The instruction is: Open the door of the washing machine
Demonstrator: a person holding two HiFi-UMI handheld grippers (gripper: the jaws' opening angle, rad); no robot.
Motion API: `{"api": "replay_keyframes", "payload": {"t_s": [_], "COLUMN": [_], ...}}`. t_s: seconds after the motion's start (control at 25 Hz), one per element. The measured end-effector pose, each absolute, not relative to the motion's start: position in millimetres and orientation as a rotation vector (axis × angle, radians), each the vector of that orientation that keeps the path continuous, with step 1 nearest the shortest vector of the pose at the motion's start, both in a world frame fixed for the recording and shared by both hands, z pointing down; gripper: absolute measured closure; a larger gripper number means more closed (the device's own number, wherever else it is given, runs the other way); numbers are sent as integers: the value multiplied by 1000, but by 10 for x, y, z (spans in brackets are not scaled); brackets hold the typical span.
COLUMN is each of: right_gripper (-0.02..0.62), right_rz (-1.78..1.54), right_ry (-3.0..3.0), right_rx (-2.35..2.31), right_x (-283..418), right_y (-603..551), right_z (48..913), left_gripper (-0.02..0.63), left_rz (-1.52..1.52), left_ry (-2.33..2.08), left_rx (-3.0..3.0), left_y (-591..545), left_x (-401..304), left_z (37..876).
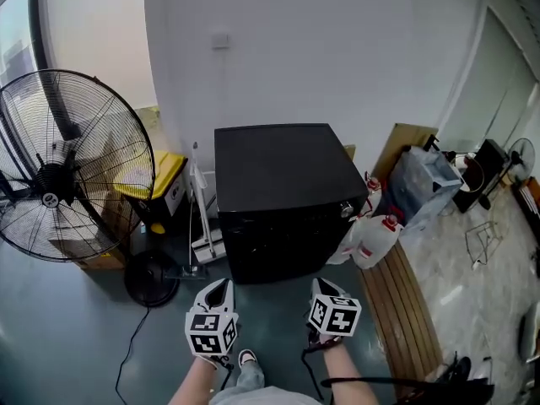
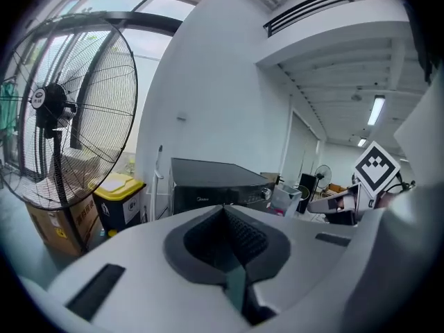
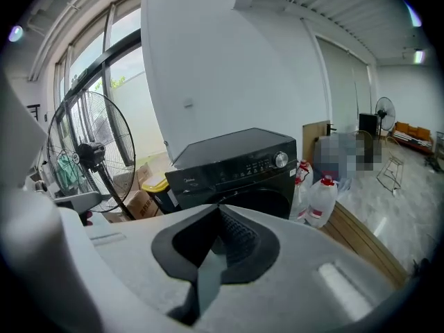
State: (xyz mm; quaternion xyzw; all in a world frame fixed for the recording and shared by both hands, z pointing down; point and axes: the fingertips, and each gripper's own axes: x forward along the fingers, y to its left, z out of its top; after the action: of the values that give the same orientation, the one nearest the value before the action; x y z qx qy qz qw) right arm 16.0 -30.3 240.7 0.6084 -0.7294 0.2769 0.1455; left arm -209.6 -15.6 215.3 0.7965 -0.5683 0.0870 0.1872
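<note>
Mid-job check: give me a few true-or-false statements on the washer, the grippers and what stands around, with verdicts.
1. The washer door is shut. True.
2. Both sets of jaws stand apart. False: the left gripper and right gripper have jaws together, empty.
3. The fan stands right of the washer. False: it is at its left in the head view.
4. White jugs stand at the washer's right. True.
5. One gripper touches the washer. False: both are short of it.

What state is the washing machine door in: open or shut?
Shut: the round door sits flush in the front of the washing machine.
</note>
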Motion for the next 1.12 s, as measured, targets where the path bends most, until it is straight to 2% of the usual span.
{"api": "replay_keyframes", "payload": {"t_s": [0.36,1.12], "right_gripper": [591,591], "right_rz": [798,829], "right_ry": [-2024,-1998], "right_rx": [1810,1664], "right_x": [175,302], "right_y": [-843,-1172], "right_z": [2465,2975], "left_gripper": [607,607], "left_rz": [313,392], "left_ry": [-1523,-1556], "left_rx": [2228,2082], "left_y": [-934,-1113], "left_x": [-2105,-2020], "left_z": [2475,3035]}}
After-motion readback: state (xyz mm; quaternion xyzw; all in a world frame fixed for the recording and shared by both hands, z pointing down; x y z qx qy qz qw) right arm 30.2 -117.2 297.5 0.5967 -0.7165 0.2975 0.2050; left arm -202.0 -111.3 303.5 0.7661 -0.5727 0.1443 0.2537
